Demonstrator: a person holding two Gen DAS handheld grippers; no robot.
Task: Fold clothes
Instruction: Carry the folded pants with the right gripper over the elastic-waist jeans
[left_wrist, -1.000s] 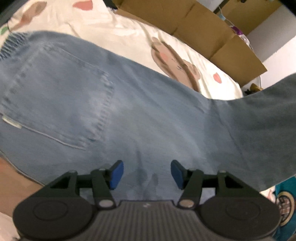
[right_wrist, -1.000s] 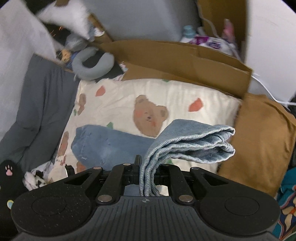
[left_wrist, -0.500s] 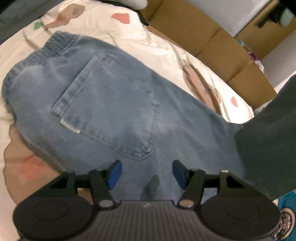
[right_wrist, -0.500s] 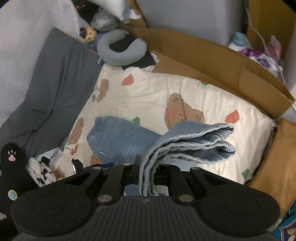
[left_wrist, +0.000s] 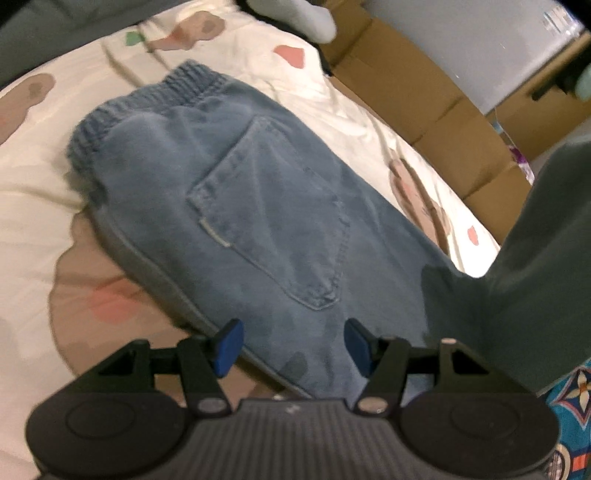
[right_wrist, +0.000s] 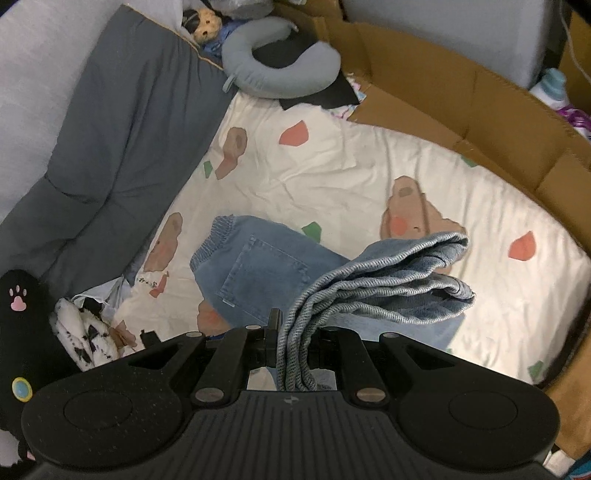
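Light blue jeans (left_wrist: 280, 206) lie seat-up on a bear-print sheet (left_wrist: 48, 184), with the elastic waistband at the upper left and a back pocket in the middle. My left gripper (left_wrist: 291, 345) hovers open over the seat's near edge, and nothing sits between its blue pads (left_wrist: 229, 343). The lifted leg part (left_wrist: 535, 266) rises in shadow at the right. In the right wrist view my right gripper (right_wrist: 295, 338) is shut on the bunched leg ends (right_wrist: 399, 280), which hang folded above the sheet. The seat of the jeans (right_wrist: 258, 269) lies flat beyond it.
A cardboard wall (right_wrist: 461, 96) borders the sheet at the far and right sides. A grey neck pillow (right_wrist: 280, 62) and a plush doll (right_wrist: 205, 22) lie at the back. A dark grey blanket (right_wrist: 122, 133) runs along the left, with black-and-white cloth (right_wrist: 85, 332) at its near end.
Both views have swung along the jeans toward the waistband, which now shows in full. My right gripper has carried the leg ends the same way, still clamped. The left jaws are unchanged.
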